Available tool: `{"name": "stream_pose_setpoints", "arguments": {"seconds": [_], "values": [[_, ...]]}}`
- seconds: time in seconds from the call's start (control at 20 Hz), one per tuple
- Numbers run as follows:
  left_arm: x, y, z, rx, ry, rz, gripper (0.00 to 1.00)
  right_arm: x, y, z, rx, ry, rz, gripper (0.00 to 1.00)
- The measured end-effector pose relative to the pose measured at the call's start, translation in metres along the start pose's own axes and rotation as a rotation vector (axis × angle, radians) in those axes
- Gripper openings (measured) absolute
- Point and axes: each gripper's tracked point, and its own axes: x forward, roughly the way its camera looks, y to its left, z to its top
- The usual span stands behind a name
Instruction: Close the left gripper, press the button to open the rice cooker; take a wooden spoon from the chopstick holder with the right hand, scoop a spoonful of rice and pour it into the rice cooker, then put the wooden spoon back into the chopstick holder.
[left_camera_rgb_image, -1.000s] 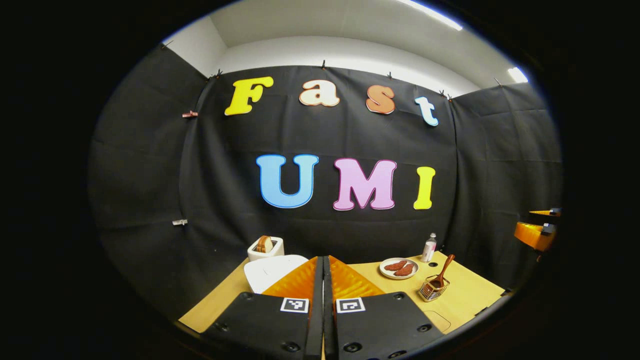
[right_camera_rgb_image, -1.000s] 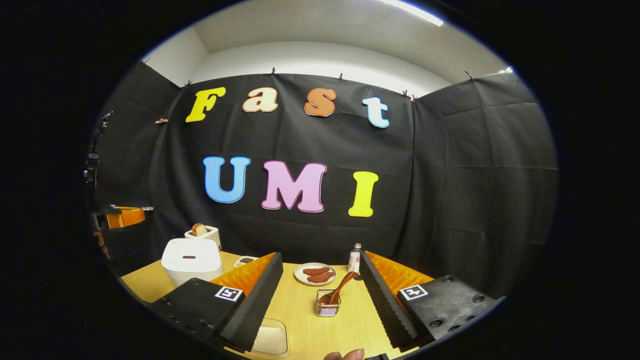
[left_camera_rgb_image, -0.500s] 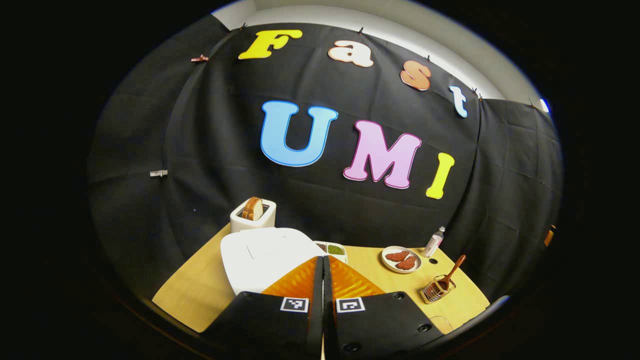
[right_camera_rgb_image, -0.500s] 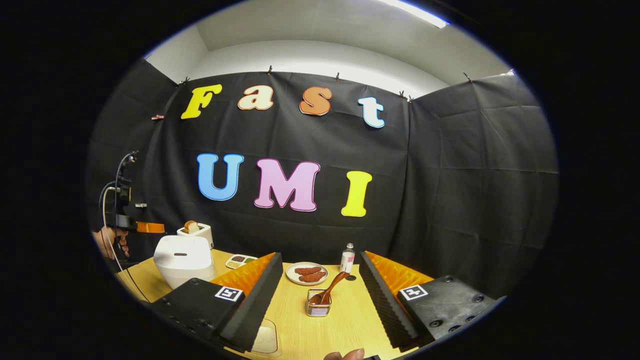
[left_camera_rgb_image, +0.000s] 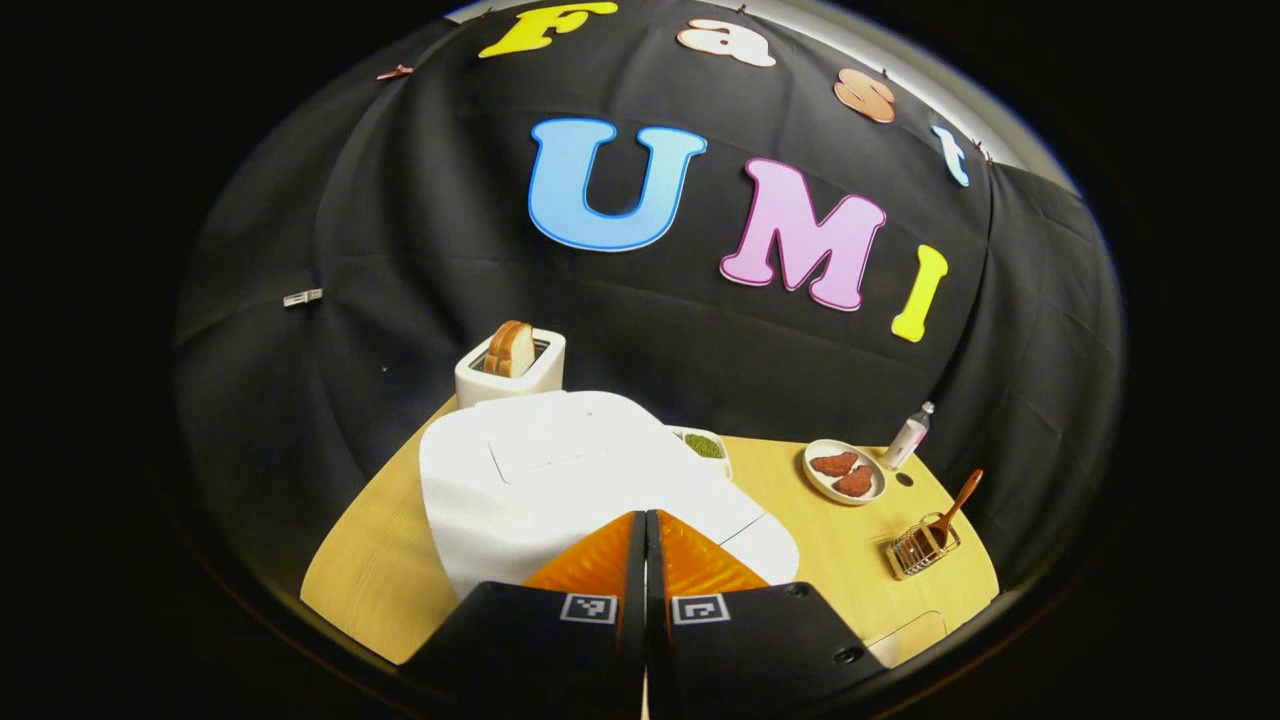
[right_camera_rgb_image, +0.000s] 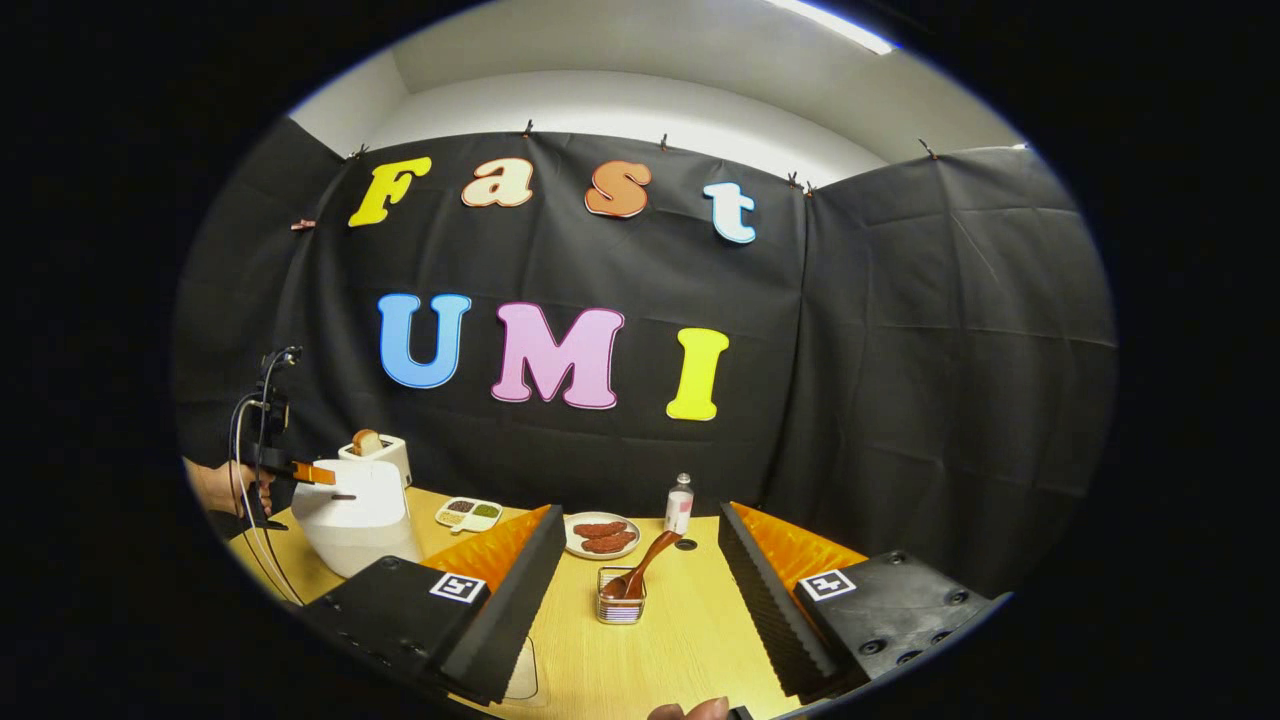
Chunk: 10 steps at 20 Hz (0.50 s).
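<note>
The wooden surface (right_camera_rgb_image: 650, 650) runs across the lower middle of the right gripper view, with bare board at the frame's bottom between the right gripper (right_camera_rgb_image: 635, 590) fingers, whose jaws stand wide apart around open space. In the left gripper view the white rice cooker (left_camera_rgb_image: 560, 480), lid down, sits at lower centre near the surface's left edge; bare wood lies to its left and lower right. The left gripper (left_camera_rgb_image: 645, 560) hangs just over the cooker's near side, jaws pressed together on nothing. In the right gripper view that gripper is at the left edge, beside the cooker's top. The toaster (left_camera_rgb_image: 510, 365) behind the cooker holds a slice of bread (left_camera_rgb_image: 510, 347). A plate (right_camera_rgb_image: 600, 535) carries two reddish pieces. The wire chopstick holder (right_camera_rgb_image: 621, 607), centre bottom of the right gripper view, holds the wooden spoon (right_camera_rgb_image: 635, 575), leaning right. A small divided dish (right_camera_rgb_image: 468, 513) holds grains. A bottle (right_camera_rgb_image: 679, 503) stands upright beside the plate.
</note>
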Motion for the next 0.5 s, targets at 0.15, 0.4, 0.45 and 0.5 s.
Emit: {"name": "stream_pose_setpoints", "arguments": {"seconds": [0.15, 0.4, 0.45, 0.5], "values": [[0.014, 0.0, -0.007, 0.008, 0.032, 0.0, 0.06, -0.001, -0.004, -0.004, -0.002, 0.012, -0.011, 0.98], [0.025, -0.003, -0.017, 0.022, 0.067, -0.001, 0.06, -0.002, -0.008, -0.006, -0.012, 0.02, -0.025, 0.98], [0.024, -0.003, -0.018, 0.022, 0.076, 0.001, 0.06, -0.002, -0.008, -0.006, -0.013, 0.022, -0.025, 0.98], [0.024, -0.004, -0.021, 0.014, 0.084, 0.004, 0.06, -0.003, -0.008, -0.006, -0.013, 0.023, -0.027, 0.98]]}}
